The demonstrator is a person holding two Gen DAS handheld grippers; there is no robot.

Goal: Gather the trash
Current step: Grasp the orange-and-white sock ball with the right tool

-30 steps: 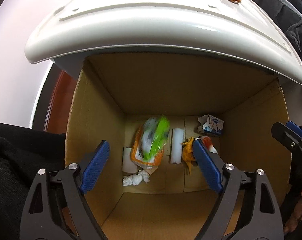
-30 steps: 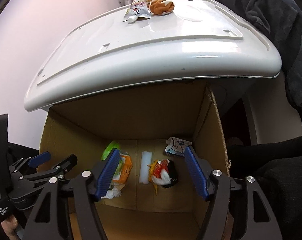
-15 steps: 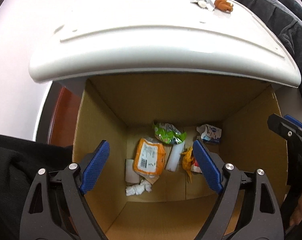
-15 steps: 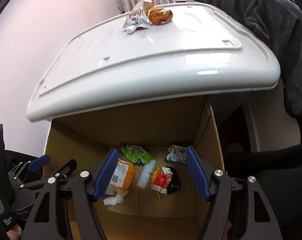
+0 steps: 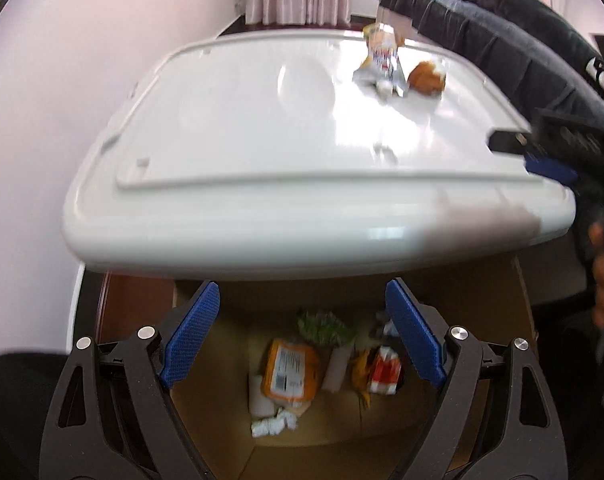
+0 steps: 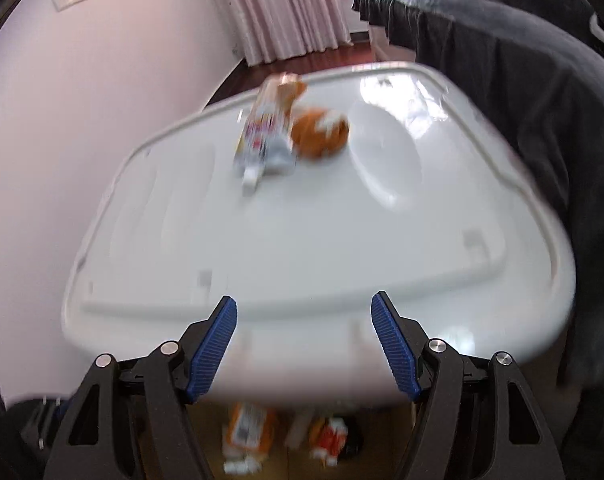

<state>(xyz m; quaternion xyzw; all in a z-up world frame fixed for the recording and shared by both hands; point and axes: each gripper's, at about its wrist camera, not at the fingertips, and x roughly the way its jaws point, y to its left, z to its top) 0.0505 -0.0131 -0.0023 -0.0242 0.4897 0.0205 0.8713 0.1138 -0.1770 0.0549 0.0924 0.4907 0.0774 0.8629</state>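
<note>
A cardboard box (image 5: 222,436) stands under the near edge of a white table (image 5: 262,132). In it lie an orange packet (image 5: 289,372), a green wrapper (image 5: 324,326), a red-and-white wrapper (image 5: 384,372) and a crumpled tissue (image 5: 272,426). On the far part of the table (image 6: 302,248) lie a silver snack wrapper (image 5: 382,66) (image 6: 264,140) and an orange crumpled piece (image 5: 427,78) (image 6: 320,132). My left gripper (image 5: 304,332) is open and empty above the box. My right gripper (image 6: 304,344) is open and empty at the table's near edge.
Dark clothing (image 6: 522,92) hangs along the table's right side. A pale wall (image 6: 82,100) is on the left, and pink curtains (image 6: 286,4) hang at the back. The right gripper's tip (image 5: 542,156) shows at the right of the left wrist view.
The green wrapper dropped from the left gripper into the box. Both grippers have risen and tilted up from the box toward the tabletop, the right one more so.
</note>
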